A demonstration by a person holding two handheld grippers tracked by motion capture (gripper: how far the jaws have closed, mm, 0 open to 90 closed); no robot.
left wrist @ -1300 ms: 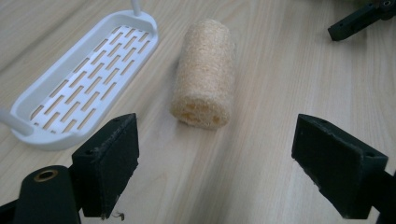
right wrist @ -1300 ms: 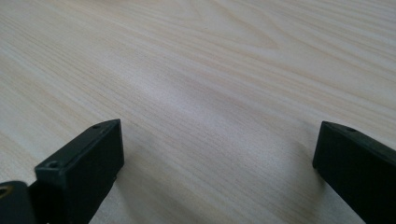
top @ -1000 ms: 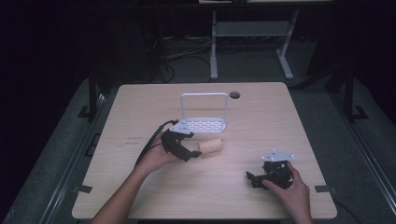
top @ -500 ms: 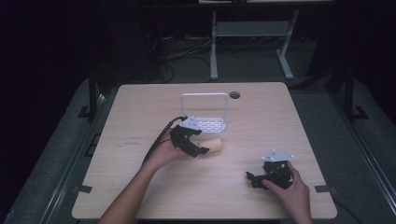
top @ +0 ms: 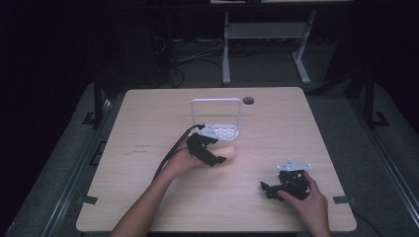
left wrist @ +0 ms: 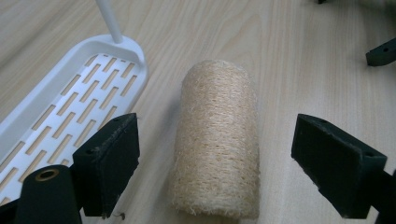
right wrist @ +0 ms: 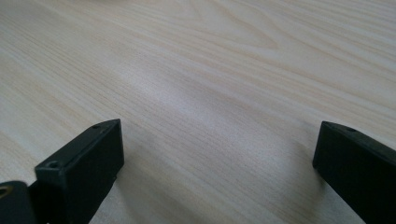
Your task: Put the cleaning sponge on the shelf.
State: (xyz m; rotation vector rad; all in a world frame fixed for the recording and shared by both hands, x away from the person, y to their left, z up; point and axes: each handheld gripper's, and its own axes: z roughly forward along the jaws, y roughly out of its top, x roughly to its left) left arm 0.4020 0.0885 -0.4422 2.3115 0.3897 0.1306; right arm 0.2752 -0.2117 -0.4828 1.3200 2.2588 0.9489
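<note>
The left gripper [left wrist: 215,161] straddles the loofah roll [left wrist: 217,140] beside the white tray [left wrist: 74,93], fingers released; the right gripper [right wrist: 215,172], near the roll, fingers released over the table [right wrist: 210,70].

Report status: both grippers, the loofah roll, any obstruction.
Left gripper open, straddling loofah roll lying on table. Right gripper open, idle over bare wood. White slotted tray close beside roll.

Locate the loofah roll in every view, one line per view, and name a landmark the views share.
High view: the loofah roll lies mid-table, just past the left gripper, in front of the white slotted tray.
Left gripper view: centre of the picture, between the open jaws, lying beside the tray.
Right gripper view: wood grain and open jaws.
Shared landmark: the white tray.
</note>
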